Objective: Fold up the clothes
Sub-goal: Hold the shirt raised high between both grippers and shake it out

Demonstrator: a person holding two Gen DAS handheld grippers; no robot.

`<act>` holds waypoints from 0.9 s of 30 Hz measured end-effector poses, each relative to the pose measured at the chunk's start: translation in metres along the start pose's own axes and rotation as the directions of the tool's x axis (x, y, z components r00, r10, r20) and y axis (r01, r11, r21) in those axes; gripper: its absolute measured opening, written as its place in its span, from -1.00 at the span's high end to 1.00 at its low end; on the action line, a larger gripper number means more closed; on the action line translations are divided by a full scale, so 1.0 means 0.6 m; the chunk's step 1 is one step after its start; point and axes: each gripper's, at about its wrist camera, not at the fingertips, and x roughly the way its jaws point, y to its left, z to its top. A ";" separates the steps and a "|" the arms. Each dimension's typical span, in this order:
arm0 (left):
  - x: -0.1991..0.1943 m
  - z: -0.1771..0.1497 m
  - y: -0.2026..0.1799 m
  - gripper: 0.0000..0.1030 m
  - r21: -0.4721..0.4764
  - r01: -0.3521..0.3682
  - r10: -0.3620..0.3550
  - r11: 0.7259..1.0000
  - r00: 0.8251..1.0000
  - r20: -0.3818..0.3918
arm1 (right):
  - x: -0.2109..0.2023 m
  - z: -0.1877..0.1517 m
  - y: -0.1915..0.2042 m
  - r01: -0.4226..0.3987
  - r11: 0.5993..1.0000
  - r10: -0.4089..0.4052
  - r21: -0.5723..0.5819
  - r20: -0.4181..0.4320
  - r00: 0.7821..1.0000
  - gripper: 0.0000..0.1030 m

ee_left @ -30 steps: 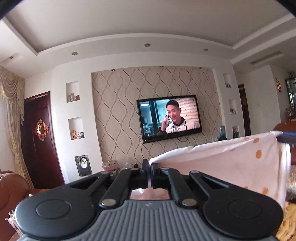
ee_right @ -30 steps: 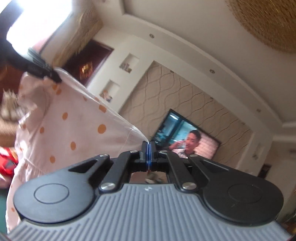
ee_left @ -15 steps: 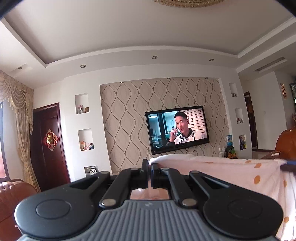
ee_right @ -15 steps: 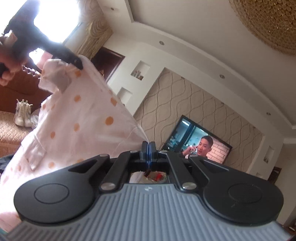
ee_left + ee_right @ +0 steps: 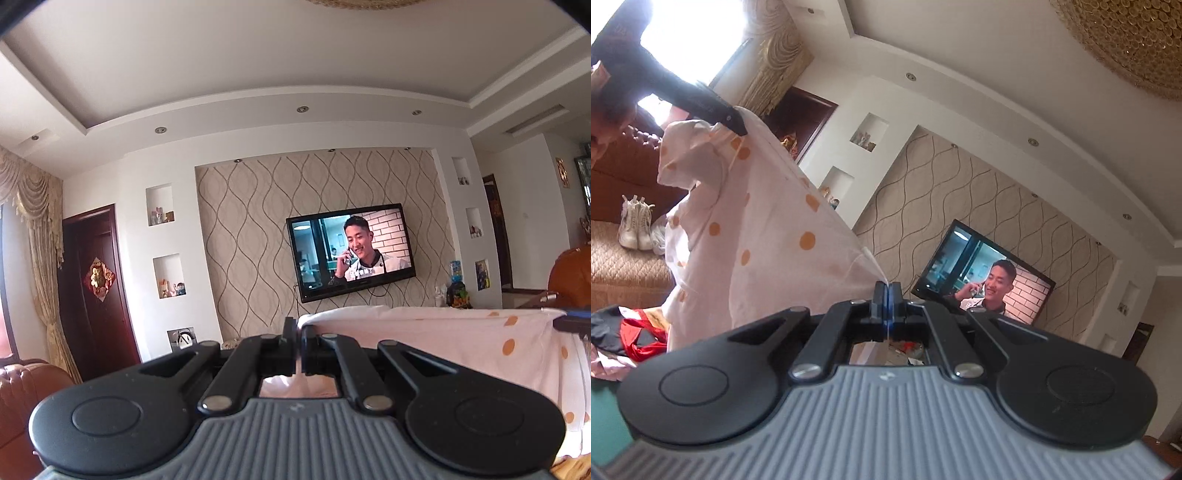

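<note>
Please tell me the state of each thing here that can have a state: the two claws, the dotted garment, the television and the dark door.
Left claw: shut on the garment edge.
Right claw: shut on the garment edge.
Dotted garment: held up, spread between both claws, not folded.
Television: switched on, showing a picture.
Dark door: closed.

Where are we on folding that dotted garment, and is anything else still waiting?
Done: the pale pink garment with orange dots is picked up, and no fold shows yet. In hand: the left tool and the right tool each pinch its top edge, holding it stretched in the air between them. Left: laying it flat, folding it, then the red and black clothes heaped below.
</note>
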 end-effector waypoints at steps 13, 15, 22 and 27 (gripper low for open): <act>0.019 -0.031 -0.017 0.96 -0.010 0.038 -0.038 0.999 0.998 -0.047 | -0.002 -0.002 -0.034 0.011 0.999 -0.011 0.031 -0.015 1.000 0.96; 0.019 -0.032 -0.016 0.96 -0.001 0.030 -0.030 1.000 0.998 -0.050 | 0.004 -0.006 -0.032 0.000 0.999 0.000 0.038 -0.013 1.000 0.96; 0.021 -0.030 -0.031 0.96 -0.009 0.058 -0.058 0.998 0.998 -0.030 | 0.003 -0.017 -0.046 0.019 0.999 -0.018 0.045 -0.021 1.000 0.96; 0.016 -0.033 -0.021 0.96 -0.024 0.058 -0.059 0.998 0.998 -0.039 | 0.003 -0.021 -0.037 0.017 0.999 -0.017 0.035 -0.014 1.000 0.96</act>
